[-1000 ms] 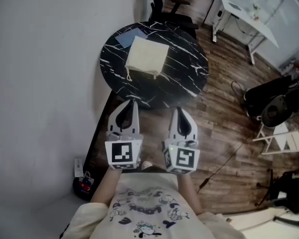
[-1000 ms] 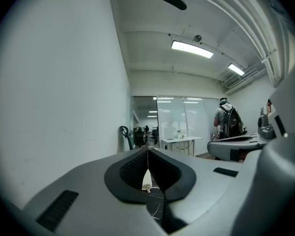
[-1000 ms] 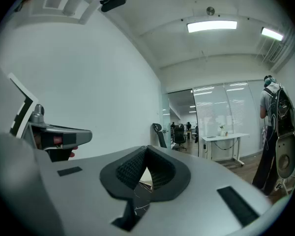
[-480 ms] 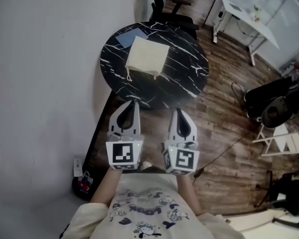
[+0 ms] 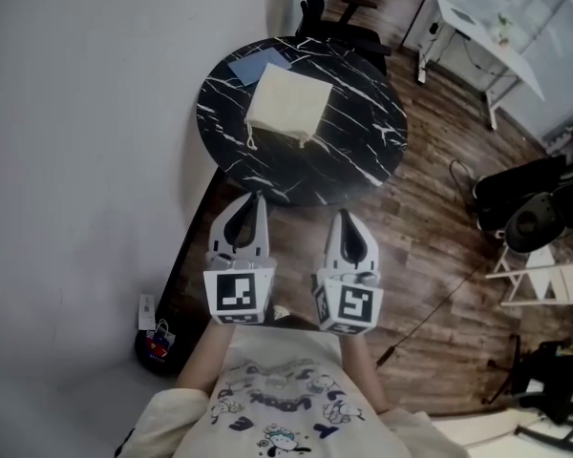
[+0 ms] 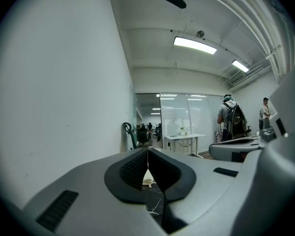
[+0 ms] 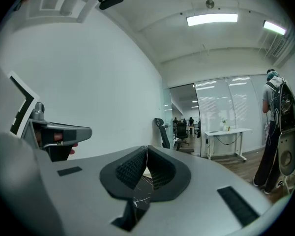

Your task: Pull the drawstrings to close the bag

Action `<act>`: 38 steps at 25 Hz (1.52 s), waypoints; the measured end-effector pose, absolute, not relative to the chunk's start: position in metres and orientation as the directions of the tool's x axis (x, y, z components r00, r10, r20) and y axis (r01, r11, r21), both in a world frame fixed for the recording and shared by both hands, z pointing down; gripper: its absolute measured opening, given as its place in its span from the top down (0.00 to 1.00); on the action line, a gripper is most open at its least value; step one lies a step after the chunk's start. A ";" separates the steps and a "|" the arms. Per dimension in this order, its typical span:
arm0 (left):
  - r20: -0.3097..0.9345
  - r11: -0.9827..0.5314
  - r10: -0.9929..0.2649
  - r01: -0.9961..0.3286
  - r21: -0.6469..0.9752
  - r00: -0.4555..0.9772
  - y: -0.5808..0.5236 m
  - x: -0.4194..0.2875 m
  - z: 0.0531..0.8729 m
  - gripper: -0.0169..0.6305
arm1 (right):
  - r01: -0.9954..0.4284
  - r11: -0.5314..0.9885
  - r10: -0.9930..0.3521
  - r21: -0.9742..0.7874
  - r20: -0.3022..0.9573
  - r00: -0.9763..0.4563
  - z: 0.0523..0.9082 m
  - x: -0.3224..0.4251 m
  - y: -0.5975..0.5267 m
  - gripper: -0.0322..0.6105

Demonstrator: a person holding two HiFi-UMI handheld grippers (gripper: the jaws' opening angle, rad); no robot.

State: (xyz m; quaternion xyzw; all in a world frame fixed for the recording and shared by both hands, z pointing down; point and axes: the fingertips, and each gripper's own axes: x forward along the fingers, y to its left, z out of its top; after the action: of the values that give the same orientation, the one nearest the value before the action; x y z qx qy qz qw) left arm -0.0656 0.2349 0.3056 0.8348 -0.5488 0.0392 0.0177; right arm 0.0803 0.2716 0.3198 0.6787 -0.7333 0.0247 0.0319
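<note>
The cream cloth bag lies flat on the round black table, with its far corner on a blue sheet. It is well apart from both tools. The left tool and the right tool are side by side in front of the person, short of the table edge. Each one is fully closed, with the pads meeting and nothing between them.

Two thin cord ends come out at the near edge of the bag. One cord end is at the near left corner and the other cord end is at the near right corner. Both rest on the table.

I judge the bag to be light, soft and probably empty, so it will not resist. On the smooth table it may slide toward the person instead of closing. The cords are thin and could slip out of the pads. The best place to hold seems to be close to the end of each cord, one tool on each. Pulling them apart sideways should keep the bag in its place.
</note>
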 end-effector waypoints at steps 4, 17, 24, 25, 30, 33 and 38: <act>0.077 -0.392 -0.918 -0.920 -0.026 0.389 0.222 -0.064 0.309 0.91 | -0.997 0.081 -0.992 0.001 0.100 -0.081 0.328 0.083 0.260 0.93; 0.120 -0.423 -0.899 -0.906 -0.002 0.420 0.114 -0.058 0.331 0.91 | -0.997 0.072 -0.987 0.018 0.147 -0.069 0.345 0.084 0.154 0.93; 0.168 -0.454 -0.878 -0.891 0.007 0.448 0.037 -0.058 0.353 0.91 | -0.998 0.044 -0.974 0.041 0.223 -0.034 0.372 0.081 0.076 0.93; 0.181 -0.454 -0.875 -0.891 0.009 0.448 0.027 -0.059 0.359 0.91 | -0.998 0.046 -0.970 0.044 0.242 -0.034 0.380 0.080 0.066 0.93; 0.235 -0.465 -0.856 -0.885 0.035 0.460 -0.009 -0.064 0.388 0.91 | -0.997 0.070 -0.940 0.037 0.336 -0.053 0.421 0.076 0.033 0.93; 0.272 -0.464 -0.848 -0.885 0.037 0.456 -0.023 -0.068 0.404 0.91 | -0.997 0.071 -0.924 0.031 0.378 -0.054 0.438 0.076 0.018 0.93; 0.325 -0.451 -0.836 -0.891 0.050 0.441 -0.039 -0.072 0.426 0.91 | -0.994 0.109 -0.893 0.027 0.441 -0.086 0.457 0.072 -0.001 0.93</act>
State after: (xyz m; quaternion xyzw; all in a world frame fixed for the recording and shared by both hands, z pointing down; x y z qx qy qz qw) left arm -0.0716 -0.0391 0.4262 0.8421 -0.5129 0.1278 0.1074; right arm 0.0720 -0.0010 0.4575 0.6523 -0.7232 0.1413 0.1776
